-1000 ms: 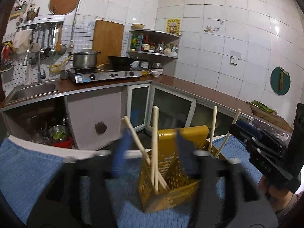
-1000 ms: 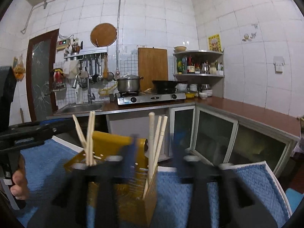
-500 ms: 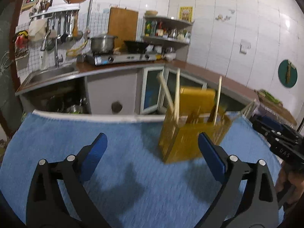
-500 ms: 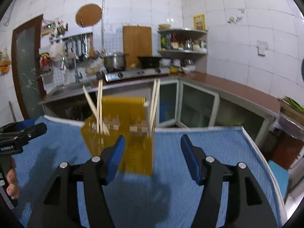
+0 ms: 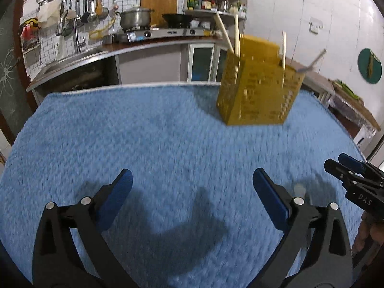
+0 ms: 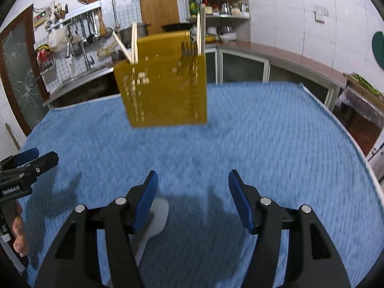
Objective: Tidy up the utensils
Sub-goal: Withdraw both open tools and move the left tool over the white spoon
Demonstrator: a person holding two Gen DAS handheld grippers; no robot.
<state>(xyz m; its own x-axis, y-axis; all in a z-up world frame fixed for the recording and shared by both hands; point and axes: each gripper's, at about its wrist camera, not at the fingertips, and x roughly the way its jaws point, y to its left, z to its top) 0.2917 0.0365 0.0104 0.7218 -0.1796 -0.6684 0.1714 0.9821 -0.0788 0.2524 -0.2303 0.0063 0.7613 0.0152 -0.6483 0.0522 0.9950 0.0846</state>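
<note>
A yellow perforated utensil holder (image 5: 259,88) (image 6: 165,86) stands upright on the blue towel (image 5: 144,132), with several wooden chopsticks (image 6: 134,42) sticking out of it. A white spoon (image 6: 158,213) lies on the towel, partly hidden under the left finger of my right gripper (image 6: 193,180). That gripper is open, with nothing between its pads. My left gripper (image 5: 192,180) hangs wide open over bare towel, well short of the holder. In the left wrist view, the right gripper (image 5: 352,175) shows at the right edge and a bit of the spoon (image 5: 300,189) beside it.
The towel covers the table up to its far edge (image 6: 252,84). Beyond stands a kitchen counter with a sink (image 5: 72,60), a stove and pot (image 5: 136,19), and a corner shelf (image 6: 216,12). A hand (image 6: 19,240) holds the left gripper (image 6: 28,160).
Both grippers have pulled back from the holder, sunk and tipped down toward the towel. Their jaws have opened wider. The white spoon has come into view.
</note>
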